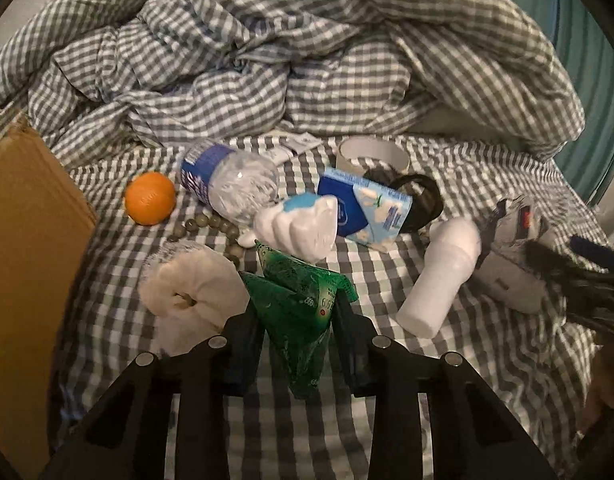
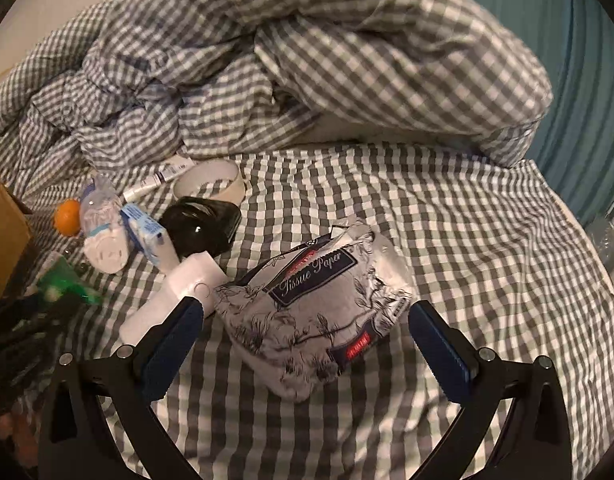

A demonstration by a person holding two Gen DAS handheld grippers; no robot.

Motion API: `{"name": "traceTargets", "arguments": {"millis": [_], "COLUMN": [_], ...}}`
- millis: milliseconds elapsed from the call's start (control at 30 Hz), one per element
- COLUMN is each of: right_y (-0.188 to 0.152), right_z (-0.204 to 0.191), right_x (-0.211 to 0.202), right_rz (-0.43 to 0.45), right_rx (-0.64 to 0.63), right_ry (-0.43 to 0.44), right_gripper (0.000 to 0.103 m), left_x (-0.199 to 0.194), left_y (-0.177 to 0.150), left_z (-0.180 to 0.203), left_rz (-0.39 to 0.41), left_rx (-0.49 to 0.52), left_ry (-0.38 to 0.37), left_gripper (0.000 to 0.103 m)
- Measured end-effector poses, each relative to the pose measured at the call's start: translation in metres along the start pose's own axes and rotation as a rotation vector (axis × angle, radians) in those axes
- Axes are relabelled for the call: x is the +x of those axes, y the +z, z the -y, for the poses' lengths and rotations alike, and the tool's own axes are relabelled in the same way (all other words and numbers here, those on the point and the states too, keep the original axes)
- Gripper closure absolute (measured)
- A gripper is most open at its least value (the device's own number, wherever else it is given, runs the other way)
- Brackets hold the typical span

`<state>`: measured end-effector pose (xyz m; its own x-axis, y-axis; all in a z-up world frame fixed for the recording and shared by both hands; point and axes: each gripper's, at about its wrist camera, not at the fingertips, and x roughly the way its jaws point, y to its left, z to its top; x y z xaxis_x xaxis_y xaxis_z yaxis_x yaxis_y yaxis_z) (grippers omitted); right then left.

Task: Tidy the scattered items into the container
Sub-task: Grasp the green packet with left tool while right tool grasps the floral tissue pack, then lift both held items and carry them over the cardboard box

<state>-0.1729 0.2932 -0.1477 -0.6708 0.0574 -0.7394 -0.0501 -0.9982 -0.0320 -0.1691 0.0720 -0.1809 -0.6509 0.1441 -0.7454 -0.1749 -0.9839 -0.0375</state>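
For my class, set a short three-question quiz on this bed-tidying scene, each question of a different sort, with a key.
1. True or false: the left gripper is shut on the green packet.
2. What lies between the open right gripper fingers? A) orange B) tissue paper pack C) tape roll
3. Fill in: the orange lies beside the ____ box.

Key:
1. True.
2. B, the tissue paper pack; the pads do not press on it.
3. Cardboard.

Cardboard box (image 1: 23, 280) cut off at left edge, tissue pack (image 1: 511, 248) motion-blurred
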Motion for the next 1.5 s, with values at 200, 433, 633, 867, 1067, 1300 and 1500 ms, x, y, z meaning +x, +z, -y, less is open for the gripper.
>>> {"name": "traceTargets", "arguments": {"millis": [200,433,633,867,1067,1300,1500], "right_y": [-0.003,-0.010,-0.007,-0.004,0.001,0.011,0.011], "right_z": [-0.011,-0.021,-0.022,-0.016,-0.015,-0.030,-0.052], "right_x": [0.032,0.045,0.036,0.019,-0.023,-0.093,-0.161], "right_rz": [-0.056,-0.060,-0.044,-0.031,0.038,0.121,0.181], "right_rx": [-0.052,-0.108,-0.096,-0.048,-0.032,-0.034,-0.067], "right_ry": [-0.016,-0.069,-0.048,0.015,0.058,0.083,0.109], "right_gripper": [0.000,0.008,0.045,0.074,0.075,0.075,0.075], "left_x": [-0.024,-0.033,-0.040,-0.057,-0.082,-0.133,-0.186], "left_y": [0.006,0.010,0.007,0.007,0.011,0.015,0.018], "left_z": [-0.002,-0.005,-0.006,-0.010,-0.014,-0.025,-0.039], "left_rz": [0.047,0.060,0.063,0.073,0.099,0.144,0.198], "left_rx": [0.010,-0.001,-0.007,-0.018,-0.019,-0.028,-0.042], "left_ry": [-0.003,-0.004,-0.004,-0.007,-0.002,0.012,0.031], "left_gripper": [0.071,0.071,0.070,0.070,0.070,0.070,0.070]}}
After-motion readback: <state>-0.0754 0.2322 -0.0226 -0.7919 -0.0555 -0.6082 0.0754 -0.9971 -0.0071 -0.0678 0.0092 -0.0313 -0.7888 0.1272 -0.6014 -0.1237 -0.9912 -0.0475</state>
